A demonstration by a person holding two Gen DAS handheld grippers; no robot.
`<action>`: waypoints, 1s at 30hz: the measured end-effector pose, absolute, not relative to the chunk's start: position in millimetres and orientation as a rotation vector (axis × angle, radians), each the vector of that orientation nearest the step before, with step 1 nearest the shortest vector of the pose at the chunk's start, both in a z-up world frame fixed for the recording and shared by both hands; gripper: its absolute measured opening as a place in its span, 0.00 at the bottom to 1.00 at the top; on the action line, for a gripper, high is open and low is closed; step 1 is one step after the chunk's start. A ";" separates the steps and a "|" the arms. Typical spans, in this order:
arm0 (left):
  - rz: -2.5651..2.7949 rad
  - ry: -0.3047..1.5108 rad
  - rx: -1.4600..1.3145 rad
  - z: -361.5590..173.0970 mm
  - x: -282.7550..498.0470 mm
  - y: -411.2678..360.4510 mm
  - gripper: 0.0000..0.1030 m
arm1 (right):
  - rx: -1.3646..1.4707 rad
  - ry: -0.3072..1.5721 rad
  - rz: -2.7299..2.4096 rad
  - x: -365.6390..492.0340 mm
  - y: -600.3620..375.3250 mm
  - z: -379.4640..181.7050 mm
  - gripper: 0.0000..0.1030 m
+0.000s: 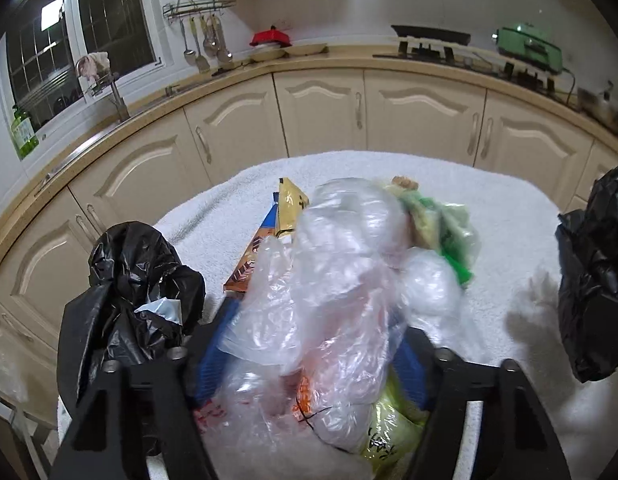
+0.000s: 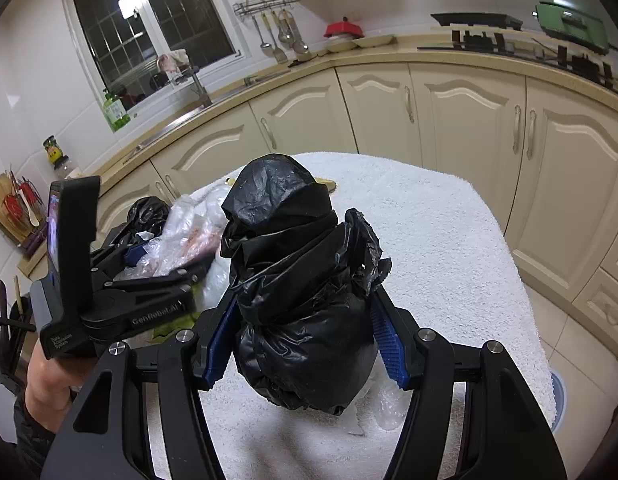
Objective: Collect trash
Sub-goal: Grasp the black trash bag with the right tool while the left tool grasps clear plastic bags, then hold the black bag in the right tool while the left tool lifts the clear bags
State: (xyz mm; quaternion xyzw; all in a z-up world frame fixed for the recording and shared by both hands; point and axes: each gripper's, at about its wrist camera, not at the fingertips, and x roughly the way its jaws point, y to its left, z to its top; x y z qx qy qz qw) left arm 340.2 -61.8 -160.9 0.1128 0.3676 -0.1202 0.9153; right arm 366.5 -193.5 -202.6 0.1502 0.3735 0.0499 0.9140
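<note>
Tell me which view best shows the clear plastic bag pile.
The left wrist view: the clear plastic bag pile fills the frame between the left tool. The right wrist view shows only a sliver of it, behind the black bag.

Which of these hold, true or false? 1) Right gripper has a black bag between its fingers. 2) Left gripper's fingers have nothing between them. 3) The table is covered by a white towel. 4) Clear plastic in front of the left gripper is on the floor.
1) True: the right gripper is closed on the black bag.
2) False: the left gripper has the clear plastic between its fingers.
3) True: white towel.
4) False: it sits on the towel.
</note>
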 end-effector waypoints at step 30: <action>-0.269 0.744 0.126 -161.7 333.3 -35.7 0.60 | 0.272 0.757 0.094 311.7 -180.0 -182.4 0.61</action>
